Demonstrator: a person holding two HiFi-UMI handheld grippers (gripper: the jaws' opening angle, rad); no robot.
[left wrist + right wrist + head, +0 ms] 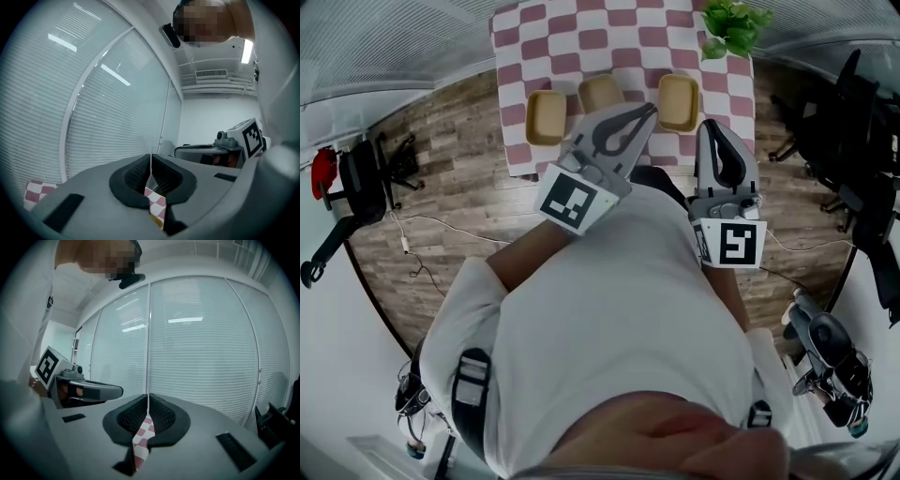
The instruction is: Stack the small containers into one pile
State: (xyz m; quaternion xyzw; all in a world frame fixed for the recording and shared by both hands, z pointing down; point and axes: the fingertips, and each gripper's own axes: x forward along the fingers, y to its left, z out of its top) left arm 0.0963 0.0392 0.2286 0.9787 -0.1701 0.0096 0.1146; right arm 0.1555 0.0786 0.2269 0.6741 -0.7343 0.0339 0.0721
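Three small tan containers sit in a row on the pink-and-white checked table (581, 28): a left one (547, 117), a middle one (600, 92) and a right one (678, 101), all apart from each other. My left gripper (647, 111) is held up in front of the person's chest, its tips over the gap between the middle and right containers, jaws shut and empty. My right gripper (710, 124) is raised just right of the right container, also shut on nothing. In both gripper views the jaws (150, 161) (147, 401) point at the window blinds, with only a slit of checked cloth showing.
A green potted plant (733, 23) stands at the table's far right corner. Black office chairs (366, 178) (853, 122) flank the table on the wooden floor, and a cable (422, 225) trails at the left. Window blinds (201, 357) fill the wall beyond.
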